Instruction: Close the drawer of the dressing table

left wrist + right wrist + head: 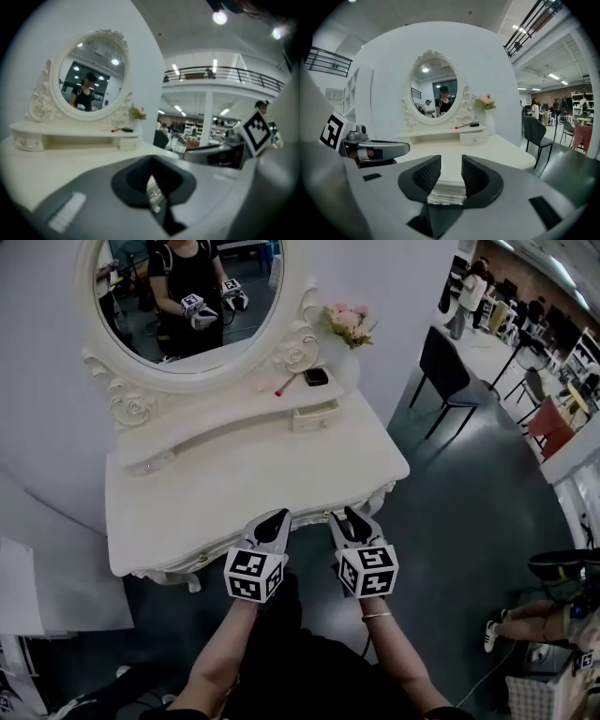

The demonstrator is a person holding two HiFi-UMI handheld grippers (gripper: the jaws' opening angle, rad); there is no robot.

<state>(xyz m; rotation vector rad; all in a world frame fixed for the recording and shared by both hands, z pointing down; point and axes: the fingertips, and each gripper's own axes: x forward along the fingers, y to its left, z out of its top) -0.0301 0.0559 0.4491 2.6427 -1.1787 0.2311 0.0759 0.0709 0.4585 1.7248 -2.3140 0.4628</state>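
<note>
The left gripper (277, 517) sat at the front edge of the dressing table (234, 486). Its jaws were squeezed together with nothing in them. The drawer (309, 517) was under that front edge, between the two grippers. It looked pushed in, or very nearly, but little of it showed. The right gripper (349, 517) was at the same edge, just beside the drawer. Its jaws were wide apart and held nothing; only the curly front of the table showed between them.

I think the closing push was at its very end. The next move would be a gentle press straight in if the drawer front stuck out at all, and then both grippers could back away.

On the shelf under the mirror (187, 306), a red stick (284, 385) and a small dark thing (316, 377) lay near the right end. Below them a little drawer (315, 415) seemed to stick out a bit; I could not see inside it. At the back right corner stood a vase of pink flowers (347, 322).
</note>
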